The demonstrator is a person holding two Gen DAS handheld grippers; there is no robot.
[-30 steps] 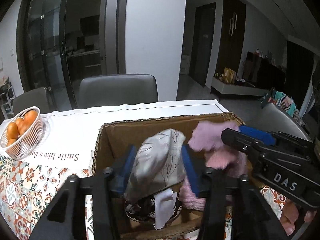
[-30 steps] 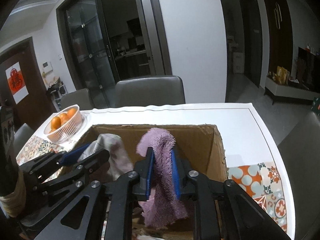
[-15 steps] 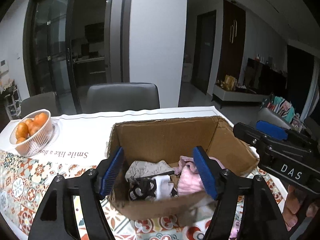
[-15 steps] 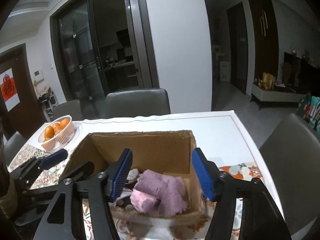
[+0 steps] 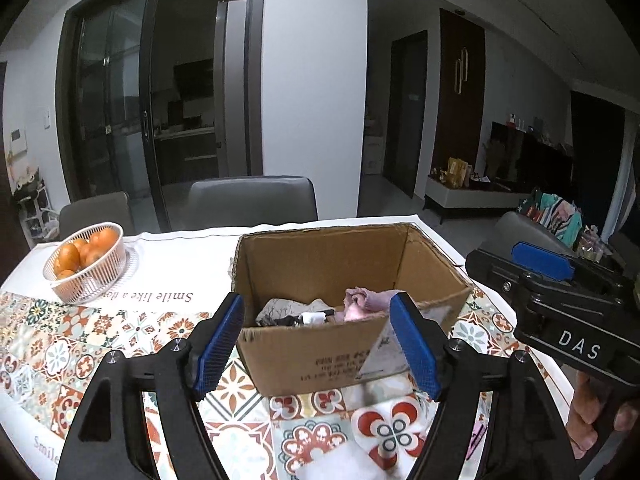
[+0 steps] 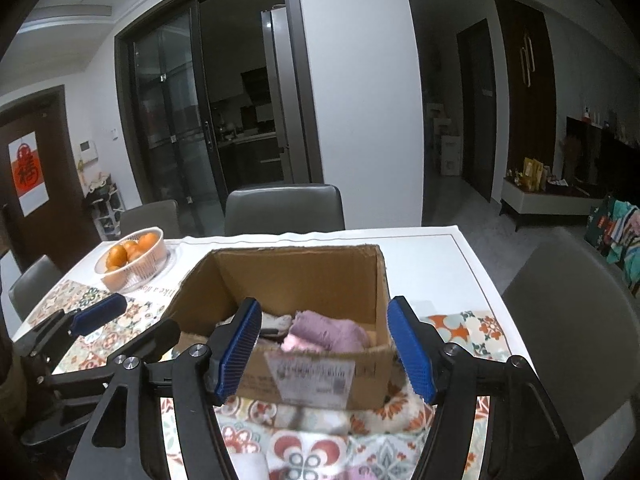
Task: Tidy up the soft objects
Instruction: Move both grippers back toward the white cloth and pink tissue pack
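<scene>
An open cardboard box stands on the patterned tablecloth. Inside lie a grey printed cloth, a black-and-white item and a fluffy pink-purple cloth. My left gripper is open and empty, held back in front of the box. My right gripper is open and empty, also in front of the box; it shows at the right of the left wrist view. More soft pieces, white and pinkish, lie blurred on the table close below the grippers.
A white basket of oranges stands at the table's left. Grey chairs stand behind and to the right of the table. The table's right edge is near the box.
Both grippers let go of their cloths into the box, opened wide, and pulled back and up from it. The grey and purple cloths now lie inside the box.
</scene>
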